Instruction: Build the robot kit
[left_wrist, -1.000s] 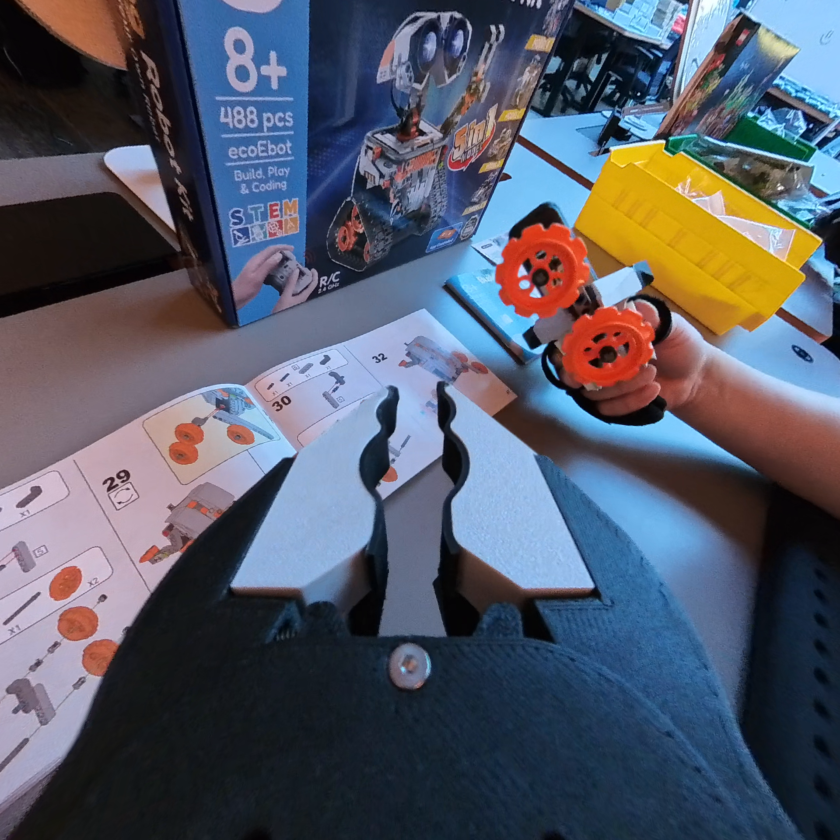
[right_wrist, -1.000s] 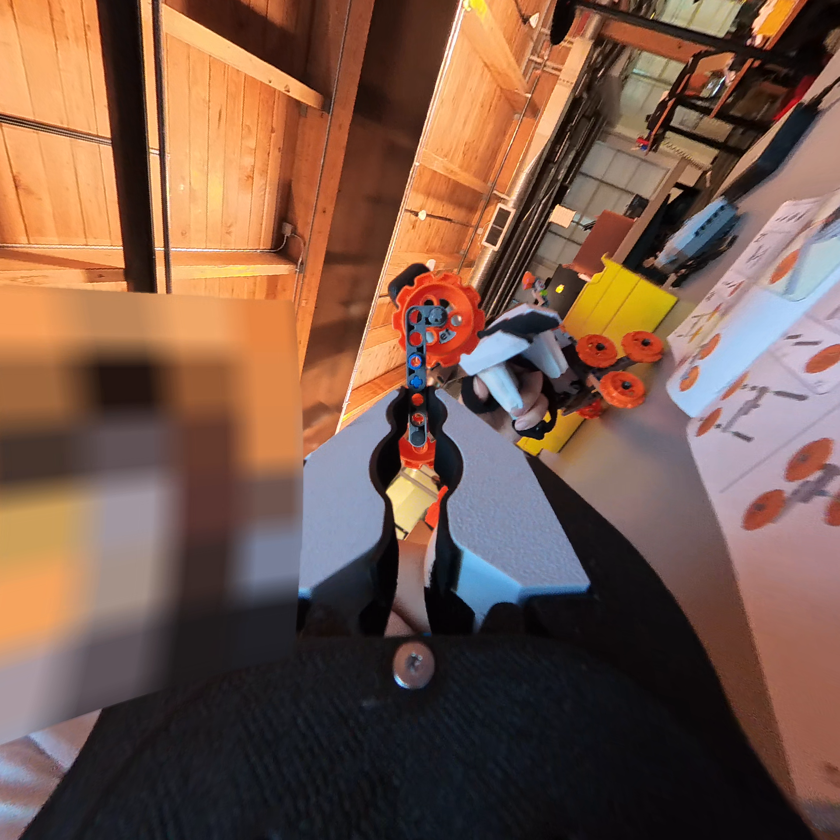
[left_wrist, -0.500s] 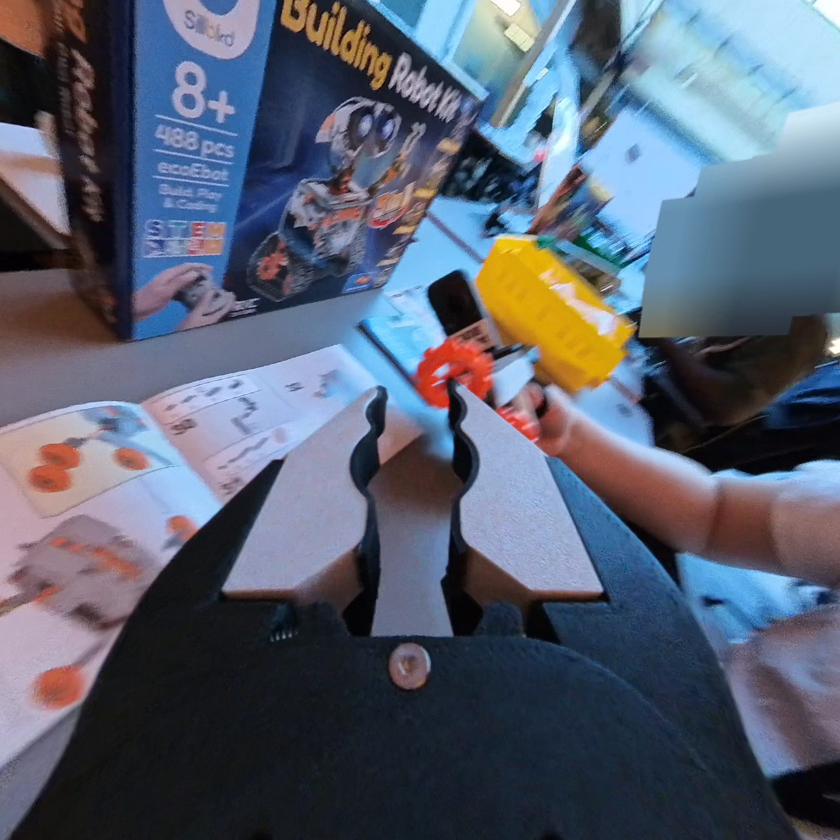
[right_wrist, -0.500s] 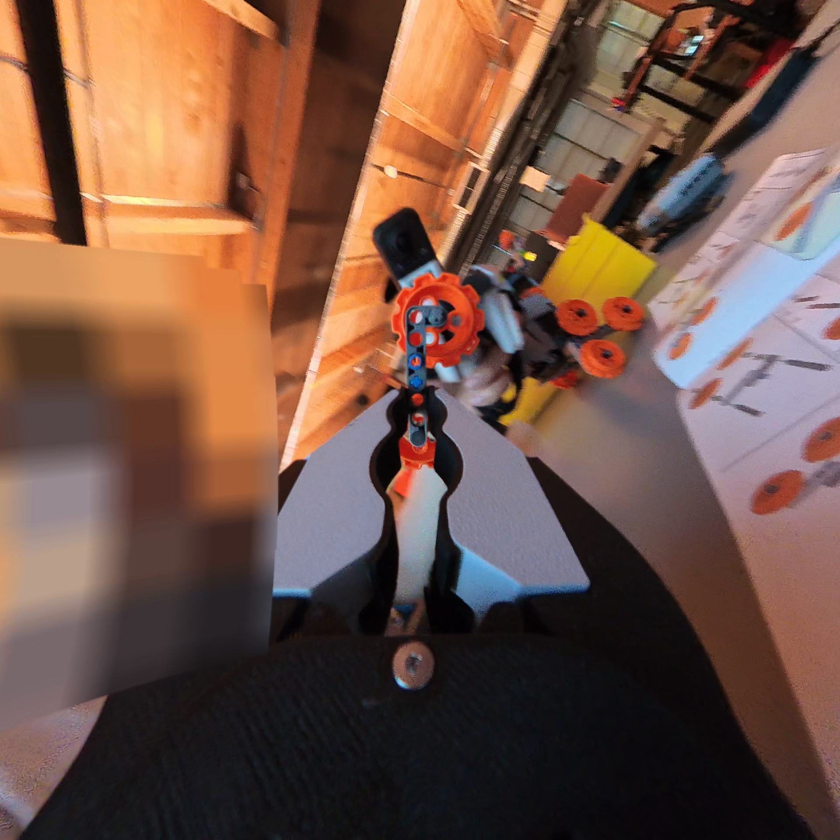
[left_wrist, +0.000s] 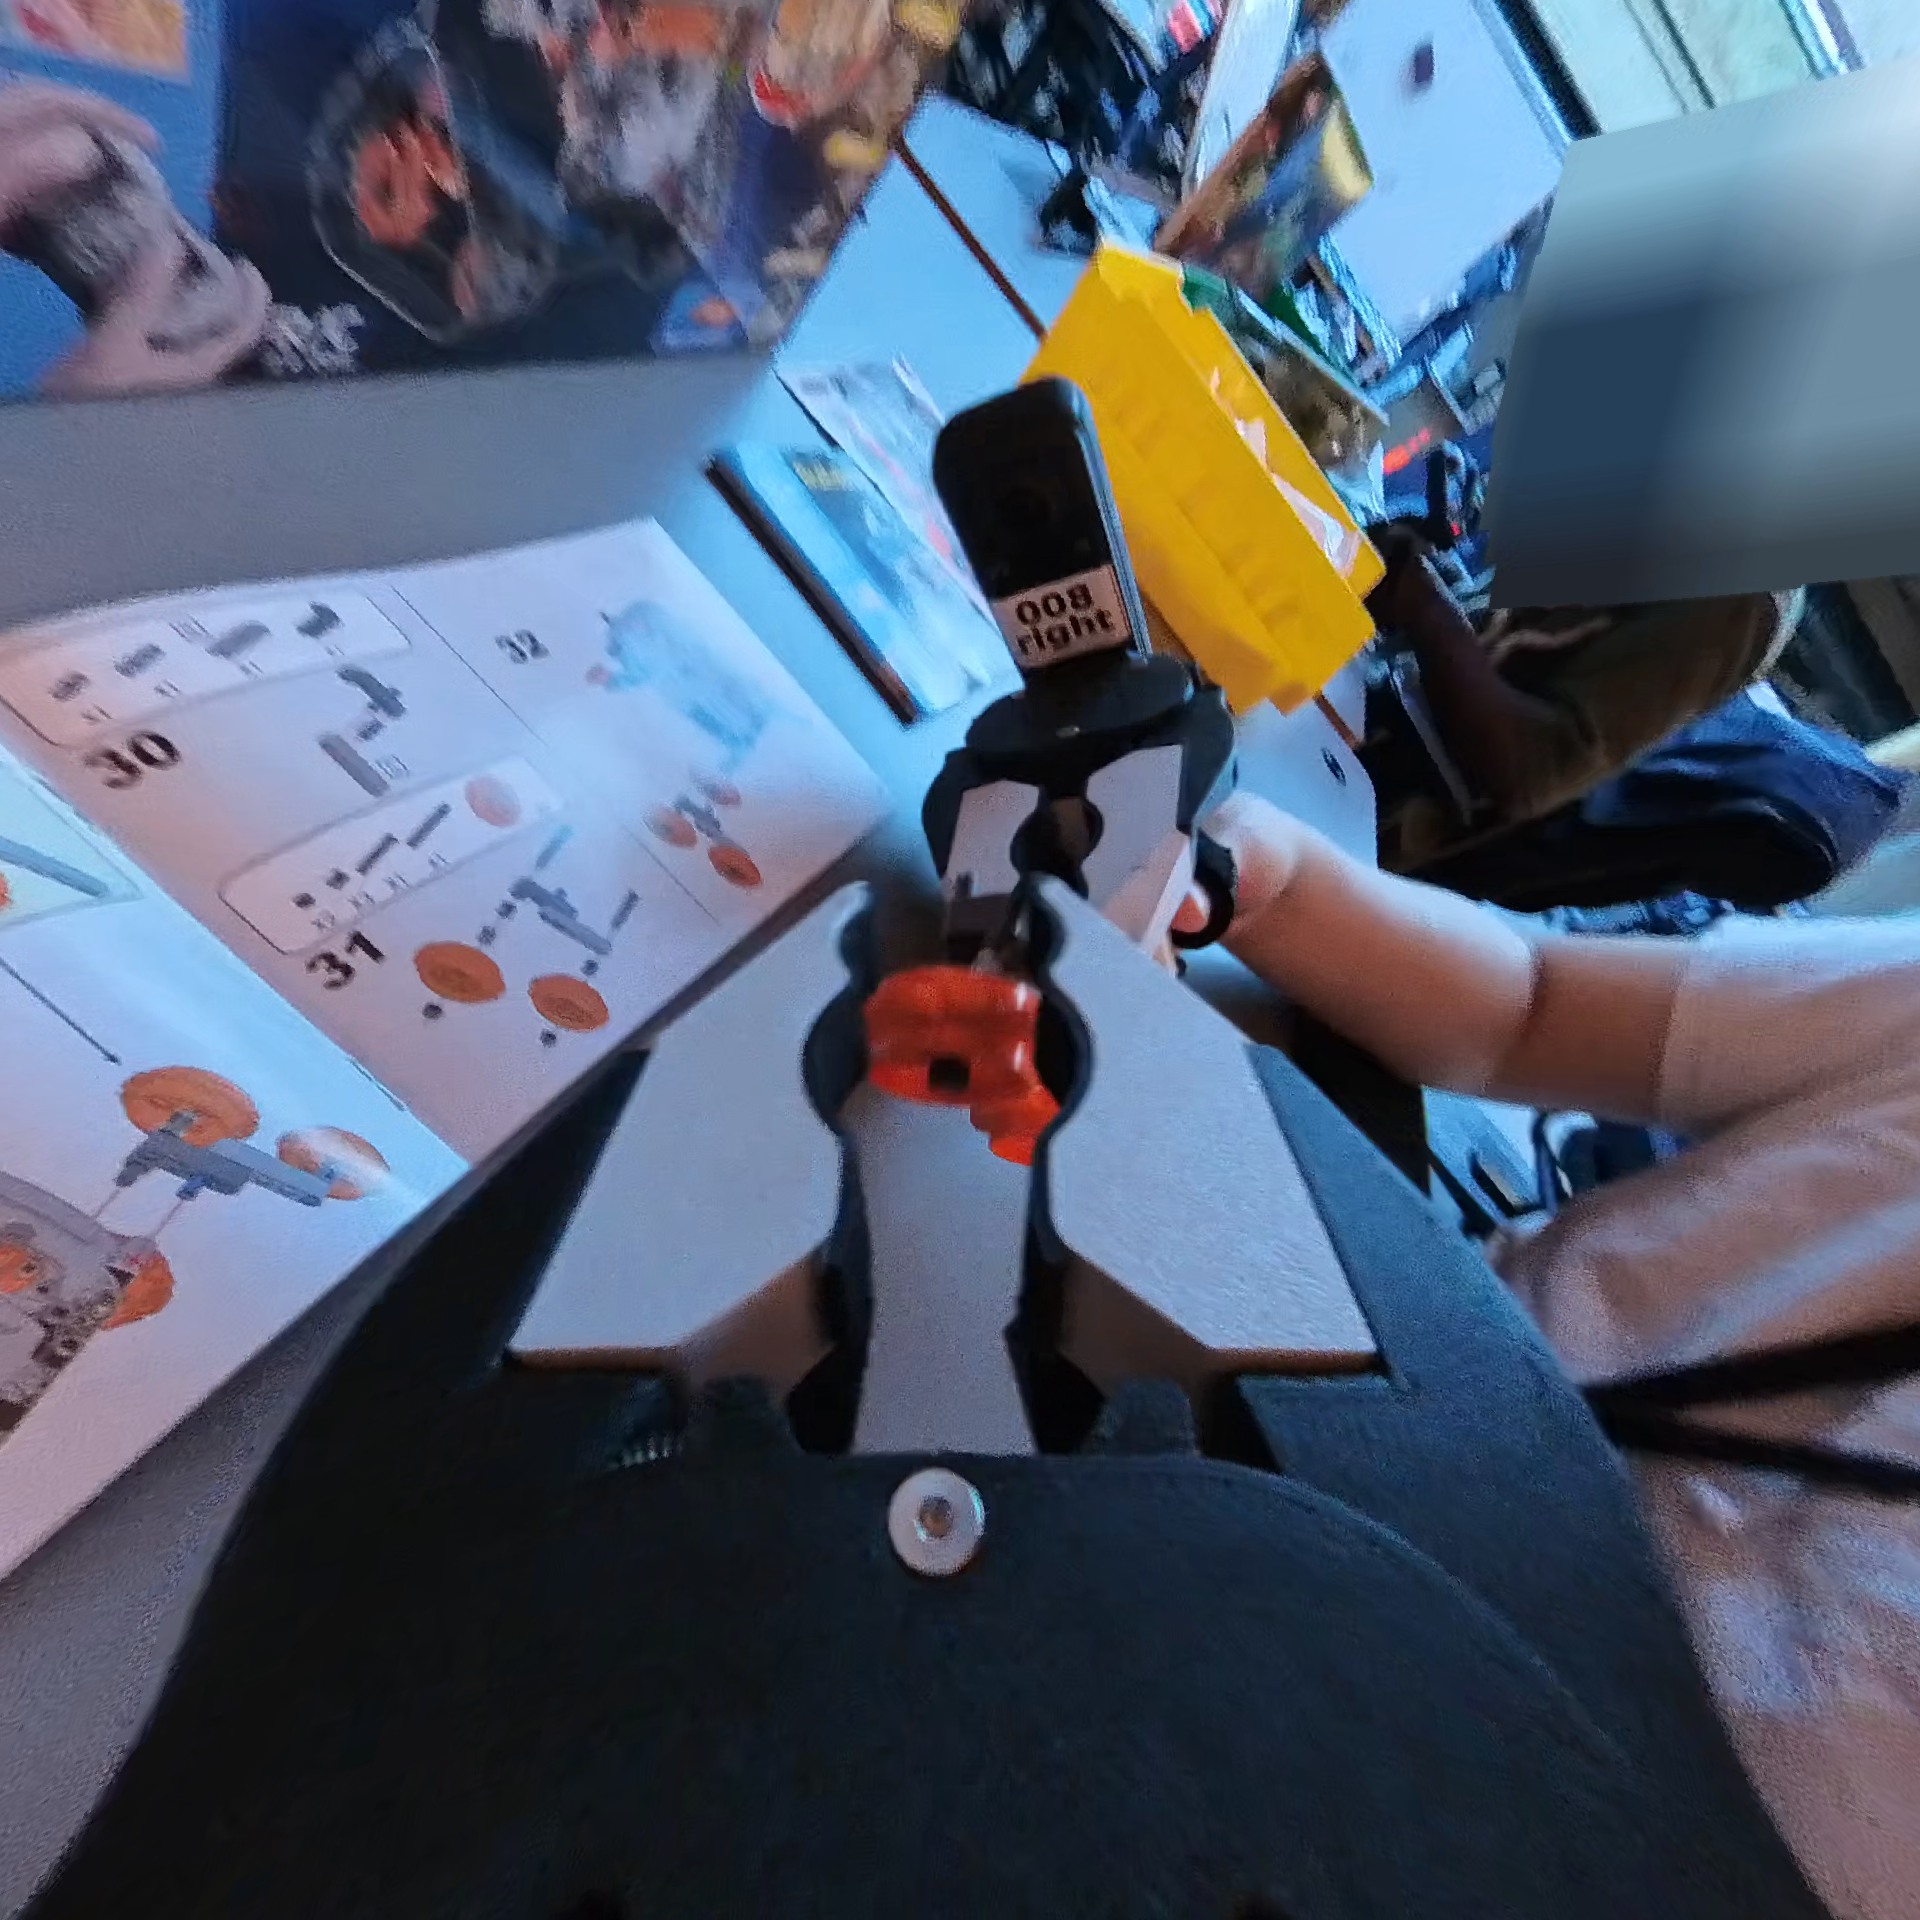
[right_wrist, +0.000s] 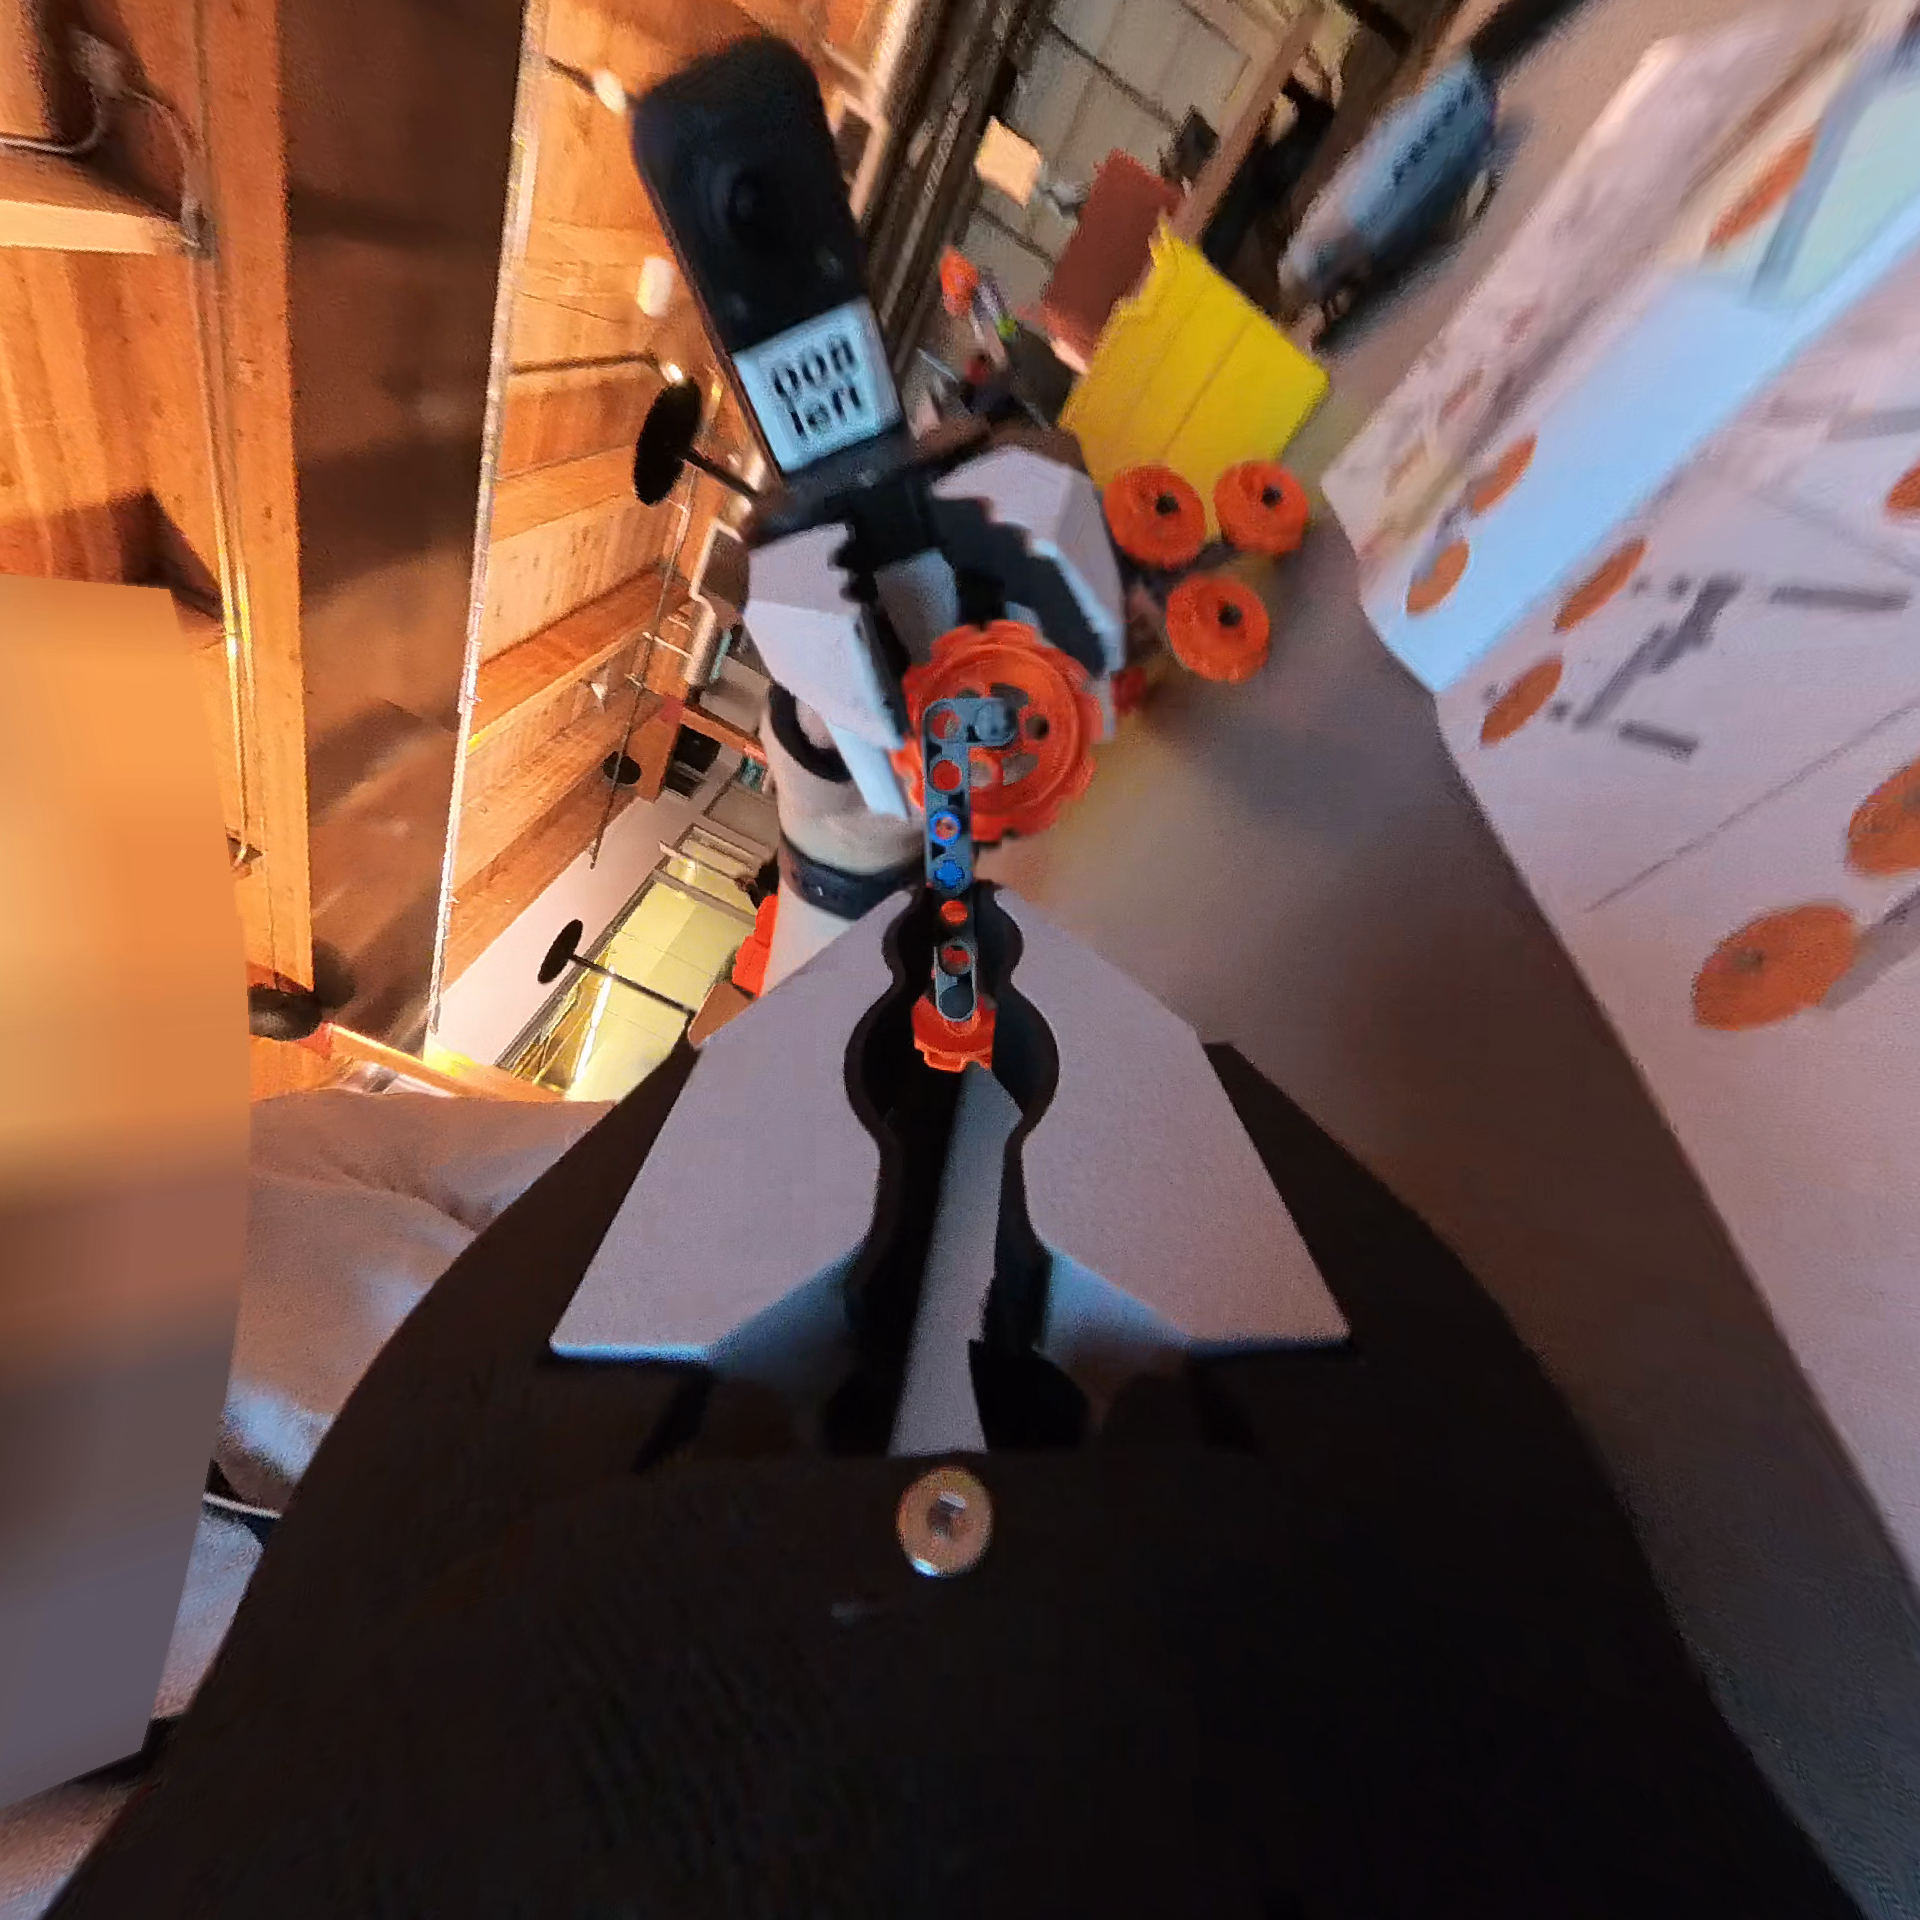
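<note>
- Though motion blur smears both views, the right gripper (right_wrist: 951, 925) plainly pinches a grey holed beam (right_wrist: 951, 831) between its fingers (right_wrist: 1122, 1143); a small orange gear (right_wrist: 951, 1034) sits at the beam's near end, inside the finger notch, and a large orange toothed wheel (right_wrist: 1003, 758) is fixed at its far end
- In the left wrist view the left gripper (left_wrist: 945, 935) has its fingers (left_wrist: 707, 1164) spread, with an orange wheel (left_wrist: 951, 1044) lying in the gap between them; whether the pads touch it I cannot tell, since the wheel is seen edge-on and blurred
- The left wrist view alone shows the right gripper (left_wrist: 1070, 821) from the front, with the person's hand (left_wrist: 1247, 873) around its handle and a black camera (left_wrist: 1023, 520) above it; the beam is almost wholly hidden there behind the wheel
- The right wrist view alone shows the left gripper (right_wrist: 935, 623) facing it, its white fingers close about the large wheel, and three more orange wheels (right_wrist: 1216, 551) on a partly hidden assembly behind
- An open instruction booklet (left_wrist: 364, 831) lies on the grey surface (left_wrist: 312, 468); a yellow bin (left_wrist: 1195, 499) stands beyond; the blue kit box (left_wrist: 364, 177) is cut off at the top edge and too blurred to make out
- Mosaic patches cover part of each view
</note>
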